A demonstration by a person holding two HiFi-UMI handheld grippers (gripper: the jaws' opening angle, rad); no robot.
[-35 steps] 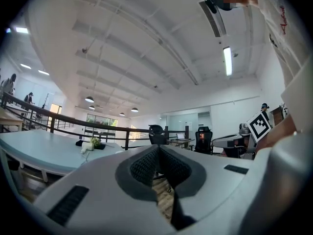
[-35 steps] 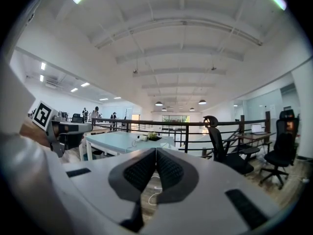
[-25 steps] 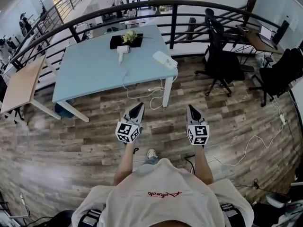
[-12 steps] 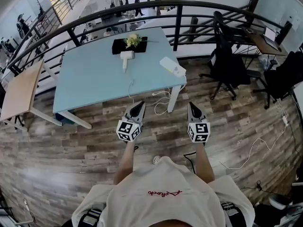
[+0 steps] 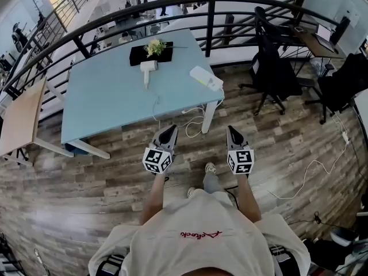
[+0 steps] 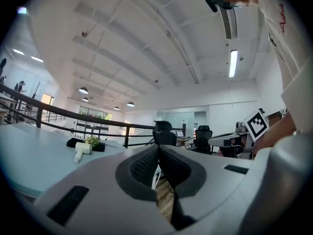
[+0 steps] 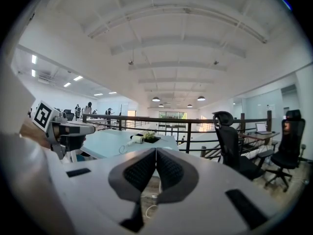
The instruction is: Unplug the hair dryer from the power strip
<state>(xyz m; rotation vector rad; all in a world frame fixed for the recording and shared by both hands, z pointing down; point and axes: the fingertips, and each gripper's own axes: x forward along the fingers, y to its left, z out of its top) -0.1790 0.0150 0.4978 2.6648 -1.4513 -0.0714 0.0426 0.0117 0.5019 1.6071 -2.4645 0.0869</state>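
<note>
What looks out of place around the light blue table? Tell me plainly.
The white cord of the white hair dryer runs off the front edge of the light blue table and hangs in loose loops beside the table leg. The white power strip lies diagonally at the table's right edge.

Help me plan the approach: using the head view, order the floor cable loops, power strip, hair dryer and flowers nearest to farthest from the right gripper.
From the right gripper:
1. Cable loops, on the floor beside the table.
2. Power strip, at the table's right edge.
3. Hair dryer, mid-table.
4. Flowers, at the far edge.
</note>
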